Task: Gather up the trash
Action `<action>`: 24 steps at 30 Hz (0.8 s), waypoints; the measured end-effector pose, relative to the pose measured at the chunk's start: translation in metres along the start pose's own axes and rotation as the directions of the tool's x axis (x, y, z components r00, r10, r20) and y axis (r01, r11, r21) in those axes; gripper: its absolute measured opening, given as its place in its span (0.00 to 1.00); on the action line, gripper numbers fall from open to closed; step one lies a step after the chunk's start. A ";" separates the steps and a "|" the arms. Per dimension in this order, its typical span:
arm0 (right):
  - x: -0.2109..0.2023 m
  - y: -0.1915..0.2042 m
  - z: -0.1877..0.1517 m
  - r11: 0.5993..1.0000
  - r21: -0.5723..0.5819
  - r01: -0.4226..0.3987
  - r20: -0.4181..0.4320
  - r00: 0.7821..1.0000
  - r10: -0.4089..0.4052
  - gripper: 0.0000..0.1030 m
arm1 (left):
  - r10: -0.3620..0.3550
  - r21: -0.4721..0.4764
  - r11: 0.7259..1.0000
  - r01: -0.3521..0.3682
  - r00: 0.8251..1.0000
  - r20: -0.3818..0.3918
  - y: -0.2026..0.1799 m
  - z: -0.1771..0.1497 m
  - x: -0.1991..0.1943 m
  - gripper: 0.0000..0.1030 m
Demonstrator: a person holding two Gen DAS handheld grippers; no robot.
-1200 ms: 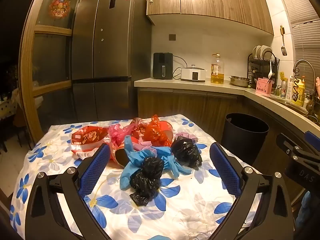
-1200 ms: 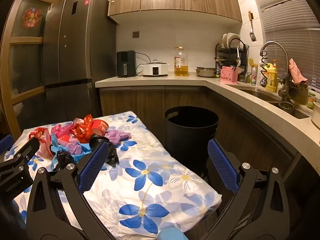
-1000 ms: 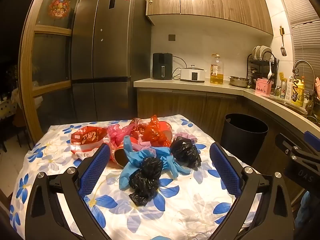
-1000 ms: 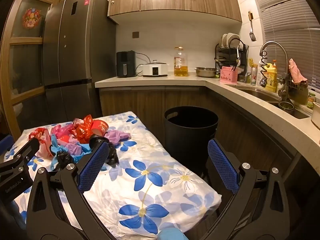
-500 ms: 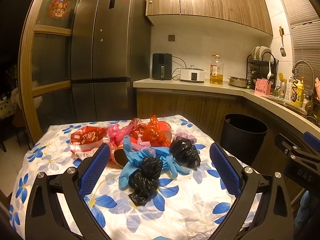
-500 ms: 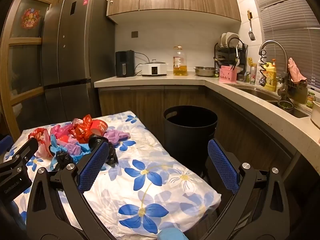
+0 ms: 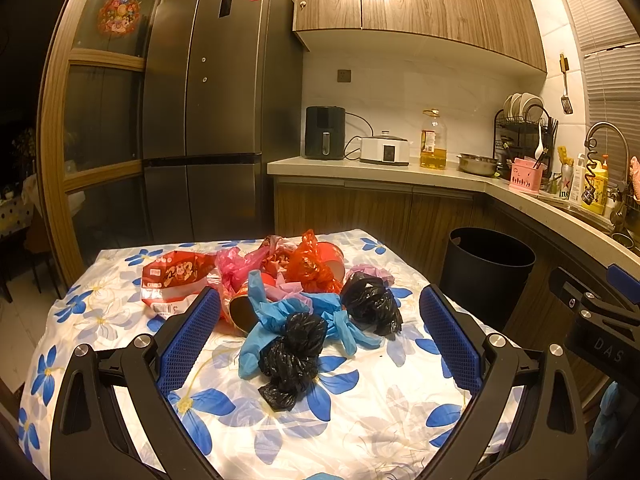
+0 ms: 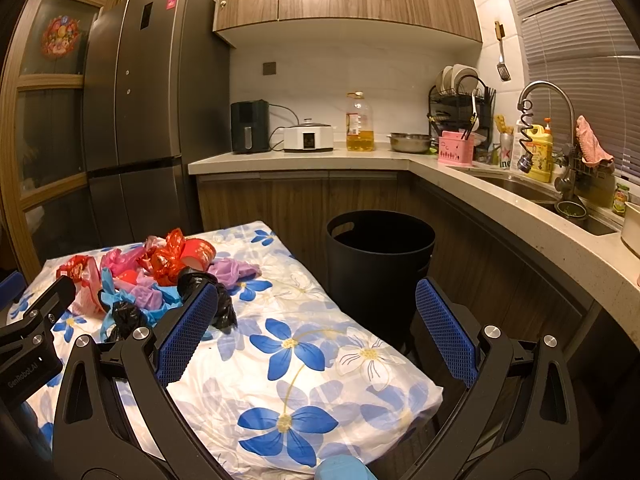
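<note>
Crinkled plastic bags [image 7: 304,312], black, blue, red, heaped mid-table [image 7: 360,412] on glossy flowered cloth. Round black bin [image 8: 380,256] beside it. Left gripper [image 7: 316,338] and right gripper [image 8: 316,332] fingers spread wide, empty.

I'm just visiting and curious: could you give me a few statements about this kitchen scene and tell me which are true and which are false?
1. Both claws are open and hold nothing. True: the left claw and the right claw each stand wide apart, empty.
2. The black trash bin stands on the table. False: it stands on the floor beside the table.
3. Crumpled plastic bags lie in a pile on the flowered tablecloth. True: among them is a black bag, closest to the left claw.
4. The trash bin is already full of bags. False: no bags show inside it.
5. The bottle of cooking oil lies on the table. False: it stands on the counter.
</note>
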State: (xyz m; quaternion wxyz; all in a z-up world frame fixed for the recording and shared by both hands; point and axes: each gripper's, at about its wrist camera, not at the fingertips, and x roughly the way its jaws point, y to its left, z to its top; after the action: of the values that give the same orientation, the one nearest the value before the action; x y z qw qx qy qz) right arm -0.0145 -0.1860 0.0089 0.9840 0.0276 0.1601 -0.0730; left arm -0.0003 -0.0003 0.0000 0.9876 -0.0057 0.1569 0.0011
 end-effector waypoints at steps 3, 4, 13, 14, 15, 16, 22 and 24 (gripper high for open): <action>0.000 0.001 0.002 1.000 0.000 0.001 0.001 1.000 -0.001 0.95 | 0.000 -0.001 1.000 0.000 1.000 -0.001 0.000 0.000 0.000 0.93; 0.000 0.001 0.001 1.000 0.000 0.001 0.001 1.000 -0.001 0.95 | -0.001 -0.001 1.000 0.001 1.000 -0.001 0.000 0.000 0.000 0.93; 0.000 0.001 0.001 1.000 0.000 0.002 -0.001 1.000 -0.002 0.95 | -0.001 -0.001 1.000 0.001 1.000 -0.002 -0.005 0.000 -0.001 0.93; 0.000 0.001 0.001 1.000 0.000 0.001 -0.001 1.000 -0.001 0.95 | 0.000 -0.002 1.000 0.000 1.000 -0.002 -0.005 0.000 -0.001 0.93; 0.000 0.001 0.001 1.000 -0.001 0.001 -0.002 1.000 -0.001 0.95 | -0.001 -0.002 1.000 0.001 1.000 -0.003 -0.006 0.000 -0.001 0.93; 0.000 0.001 0.001 1.000 0.000 0.001 -0.001 1.000 -0.001 0.95 | -0.001 -0.001 1.000 0.001 1.000 -0.003 -0.004 0.001 -0.001 0.93; -0.001 0.000 0.000 1.000 0.000 0.000 -0.001 1.000 0.000 0.95 | 0.000 -0.002 1.000 0.000 1.000 -0.002 -0.003 0.001 -0.001 0.93; -0.001 0.000 0.000 1.000 -0.001 0.002 -0.001 1.000 -0.002 0.95 | 0.000 -0.003 1.000 0.000 1.000 -0.003 -0.002 0.001 0.000 0.93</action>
State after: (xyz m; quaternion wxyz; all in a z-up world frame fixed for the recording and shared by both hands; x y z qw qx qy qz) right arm -0.0151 -0.1863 0.0093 0.9839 0.0271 0.1607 -0.0738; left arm -0.0003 -0.0027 0.0008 0.9874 -0.0071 0.1581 0.0012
